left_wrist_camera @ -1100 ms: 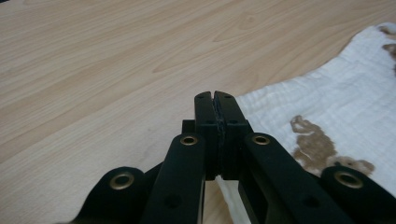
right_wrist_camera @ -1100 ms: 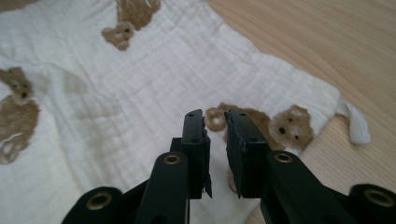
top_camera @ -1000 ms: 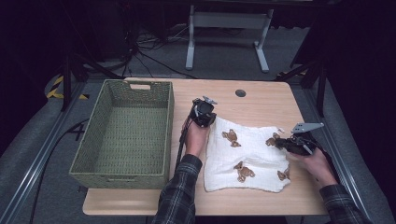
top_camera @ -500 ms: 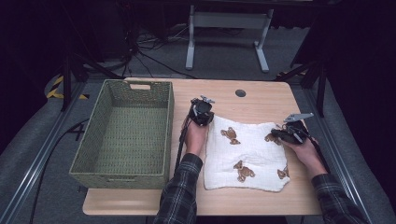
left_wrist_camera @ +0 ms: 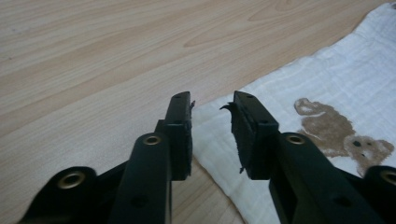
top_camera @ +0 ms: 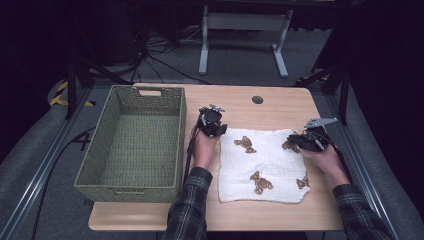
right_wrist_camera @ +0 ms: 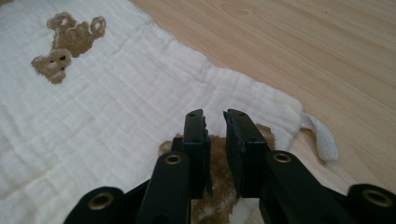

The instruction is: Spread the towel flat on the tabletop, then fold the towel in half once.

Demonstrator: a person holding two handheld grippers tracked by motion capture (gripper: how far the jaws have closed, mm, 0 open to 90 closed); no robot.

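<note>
Both claws gape over the flat cloth's far corners.

Cloth: far-left corner covered by left gripper in high view, right edge partly covered by right gripper and hand. In left gripper view, cloth is cut off at right and bottom edges. Bear prints too small for detail.

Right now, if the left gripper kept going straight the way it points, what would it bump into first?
Probably the white cloth: the left gripper points down at its edge, jaws apart with nothing between them. Depth is hard to judge; it might meet the table first.
</note>
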